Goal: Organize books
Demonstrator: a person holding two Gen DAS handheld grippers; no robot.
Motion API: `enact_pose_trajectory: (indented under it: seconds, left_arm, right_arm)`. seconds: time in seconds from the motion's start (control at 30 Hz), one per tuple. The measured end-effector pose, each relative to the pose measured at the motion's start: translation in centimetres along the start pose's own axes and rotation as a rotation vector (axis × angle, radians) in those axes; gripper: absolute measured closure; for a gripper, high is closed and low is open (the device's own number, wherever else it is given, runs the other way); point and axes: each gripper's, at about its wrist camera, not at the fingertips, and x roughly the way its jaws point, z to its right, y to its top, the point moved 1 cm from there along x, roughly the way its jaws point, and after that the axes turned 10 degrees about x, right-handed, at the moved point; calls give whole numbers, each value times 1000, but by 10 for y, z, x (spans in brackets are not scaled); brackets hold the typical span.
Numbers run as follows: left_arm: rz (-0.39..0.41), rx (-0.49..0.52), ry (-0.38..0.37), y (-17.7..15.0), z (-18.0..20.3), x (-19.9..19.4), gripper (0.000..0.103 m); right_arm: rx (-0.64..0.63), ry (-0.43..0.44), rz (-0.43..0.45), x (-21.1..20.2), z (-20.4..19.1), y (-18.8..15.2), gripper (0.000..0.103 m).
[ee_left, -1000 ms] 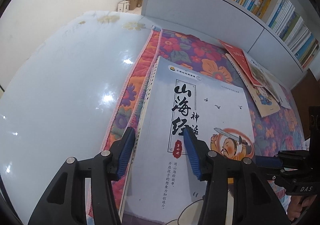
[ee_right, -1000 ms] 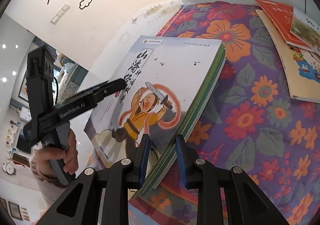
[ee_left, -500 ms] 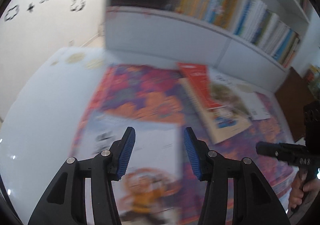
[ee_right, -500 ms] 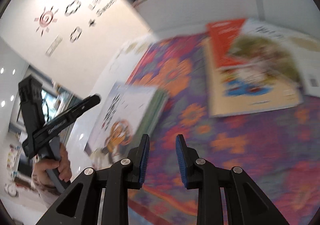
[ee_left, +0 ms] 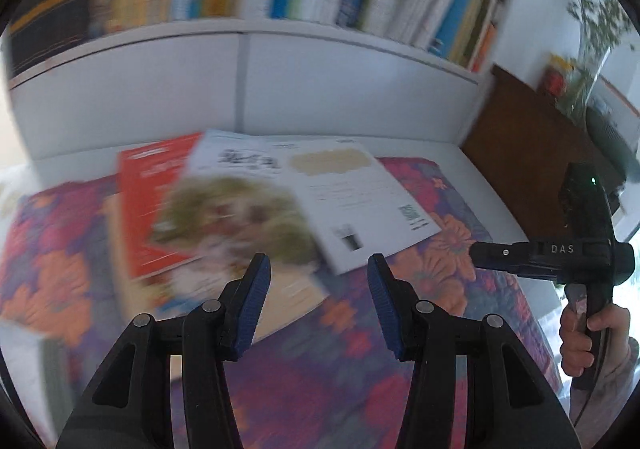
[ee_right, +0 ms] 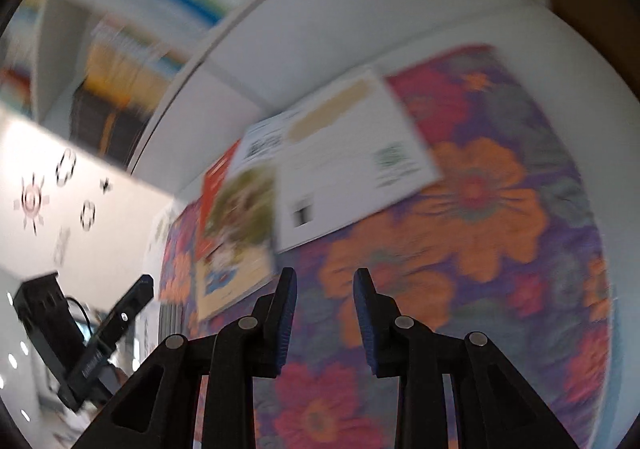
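Both wrist views look steeply down past their black claws, close above; both share the overlapping flat books (ee_left: 248,209) (ee_right: 320,177) ahead on flowered purple cloth (ee_left: 340,381) (ee_right: 480,217).

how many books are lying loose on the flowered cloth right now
3, fanned in one overlapping pile: a red book at the far left, a green-pictured book over it, and a white book showing its barcode on the right. Blur may hide another underneath.

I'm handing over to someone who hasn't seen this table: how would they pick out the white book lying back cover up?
Start at the white bookshelf, then drop to the flowered cloth on the table below it. A fanned pile of books lies there; the white book is its rightmost. It alone shows a plain white back with a beige patch, a square code and a barcode, unlike the red cover and picture cover beside it.
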Motion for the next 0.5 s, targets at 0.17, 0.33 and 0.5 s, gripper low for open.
enact_pose_trajectory:
  seconds: [0.17,0.33,0.5]
  left_arm:
    - [-41,10,-51,7,25,58,56]
    - [-86,37,-63,12,34,100,56]
    - [-115,43,-98,10,34,121,57]
  right_arm:
    - [78,11,-55,28,28,26,75]
    - [106,52,-91,58,25,35,75]
    - [128,99,-11,66,23,40,71]
